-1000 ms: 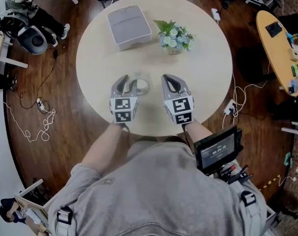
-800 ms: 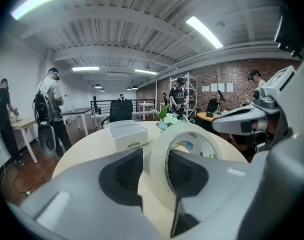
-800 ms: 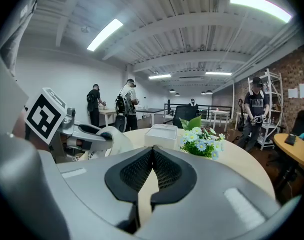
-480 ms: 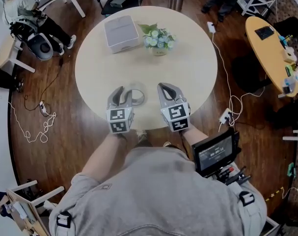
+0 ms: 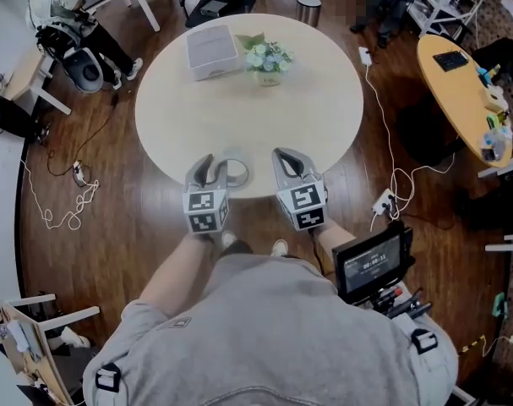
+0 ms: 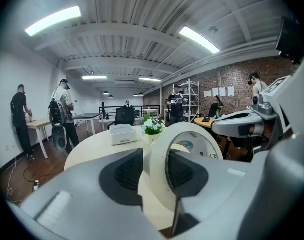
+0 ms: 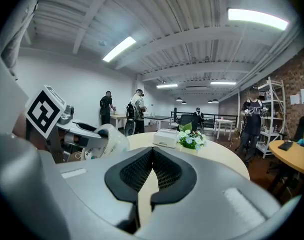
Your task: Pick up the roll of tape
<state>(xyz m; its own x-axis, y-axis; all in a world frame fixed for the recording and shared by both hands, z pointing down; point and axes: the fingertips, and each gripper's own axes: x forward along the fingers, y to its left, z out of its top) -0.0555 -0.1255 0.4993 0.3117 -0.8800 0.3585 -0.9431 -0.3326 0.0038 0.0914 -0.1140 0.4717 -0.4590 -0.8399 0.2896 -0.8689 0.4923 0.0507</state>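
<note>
The roll of tape (image 5: 236, 171) is a pale ring held upright over the near edge of the round table (image 5: 315, 117). My left gripper (image 5: 215, 166) is shut on it. In the left gripper view the roll (image 6: 194, 143) stands between the dark pads, which press on its rim. My right gripper (image 5: 286, 157) hangs beside it on the right, shut with nothing in it. In the right gripper view its pads (image 7: 164, 170) meet at the tips, and the roll (image 7: 111, 140) shows at the left in the other gripper.
A white box (image 5: 212, 51) and a small pot of flowers (image 5: 265, 59) stand at the table's far side. Cables lie on the wooden floor at both sides. An oval table (image 5: 459, 83) stands at the right. People stand at the room's far end (image 6: 61, 111).
Both grippers have drawn back together from over the table to its near edge. The roll has stayed in the left gripper's jaws. The right gripper has kept shut.
</note>
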